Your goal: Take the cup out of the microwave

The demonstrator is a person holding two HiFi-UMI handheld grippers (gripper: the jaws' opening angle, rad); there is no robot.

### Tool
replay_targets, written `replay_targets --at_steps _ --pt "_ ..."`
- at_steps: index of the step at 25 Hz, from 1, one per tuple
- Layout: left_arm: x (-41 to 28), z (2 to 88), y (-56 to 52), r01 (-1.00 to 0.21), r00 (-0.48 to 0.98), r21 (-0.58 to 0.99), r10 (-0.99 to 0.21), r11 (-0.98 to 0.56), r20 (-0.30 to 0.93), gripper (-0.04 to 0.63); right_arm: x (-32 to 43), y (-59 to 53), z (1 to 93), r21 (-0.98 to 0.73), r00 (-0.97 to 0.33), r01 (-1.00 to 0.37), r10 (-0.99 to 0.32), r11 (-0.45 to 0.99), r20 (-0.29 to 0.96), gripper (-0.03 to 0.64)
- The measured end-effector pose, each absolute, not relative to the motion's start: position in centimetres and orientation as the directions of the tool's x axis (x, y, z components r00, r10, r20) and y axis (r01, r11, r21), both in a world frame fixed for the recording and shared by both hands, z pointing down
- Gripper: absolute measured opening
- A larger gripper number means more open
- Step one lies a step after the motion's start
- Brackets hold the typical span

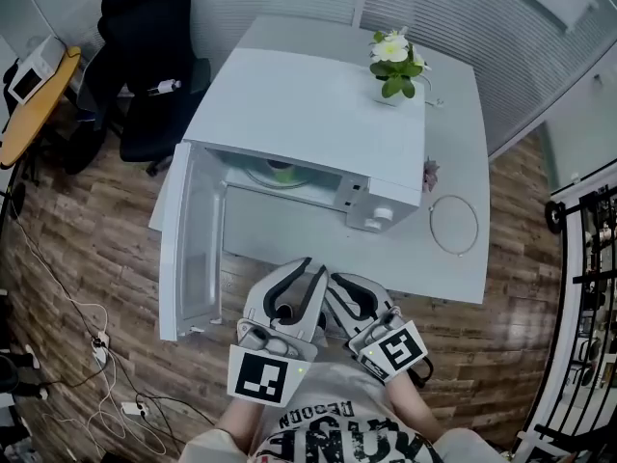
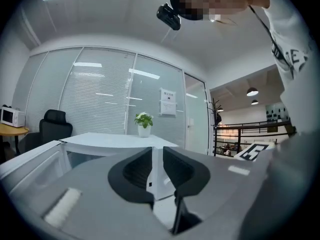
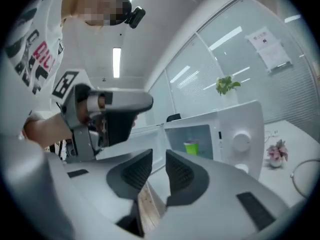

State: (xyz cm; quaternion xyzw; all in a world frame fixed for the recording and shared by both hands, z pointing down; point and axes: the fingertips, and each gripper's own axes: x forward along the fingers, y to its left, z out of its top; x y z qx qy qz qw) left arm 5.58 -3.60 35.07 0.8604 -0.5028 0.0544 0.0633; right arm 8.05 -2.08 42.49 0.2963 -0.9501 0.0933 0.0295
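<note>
Table [image 1: 453, 143]: white, under the microwave.
Microwave [image 1: 308, 114]: white, door [image 1: 188, 244] swung open leftward.
Left hand-held gripper [image 2: 156, 156]: before the microwave's opening, jaws narrowly apart, empty.
Right hand-held gripper [image 3: 159, 159]: beside it, jaws likewise apart, empty.
Plant [image 1: 393, 64]: potted, at the microwave's back right corner.
Cup [image 3: 191, 148]: green, upright inside the microwave.
Wall notice [image 2: 168, 101]: behind the microwave, print unreadable.

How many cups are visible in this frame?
1. A green cup stands inside the open microwave on the white table; part of the cavity is hidden, so another could be unseen.
</note>
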Motion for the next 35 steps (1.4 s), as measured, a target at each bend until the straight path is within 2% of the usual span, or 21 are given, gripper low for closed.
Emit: replay_targets --at_steps 4,12,35 --pt "3.8 37.2 -6.7 -0.893 0.450 0.045 -0.880 -0.448 0.152 0.075 8.9 -3.1 40.8 -0.149 -0.790 -0.613 -0.609 0.776 0.073 0.086" --pt "-0.1 39.0 -9.9 -0.900 0.435 0.043 -0.884 -0.434 0.174 0.074 8.8 -5.9 41.0 -0.167 -0.716 -0.696 -0.692 0.698 0.090 0.075" --pt "-5.4 42.2 -15.4 -0.843 0.529 0.019 -0.821 -0.537 0.214 0.075 5.5 -10.5 42.5 -0.160 -0.571 -0.819 -0.808 0.551 0.145 0.069"
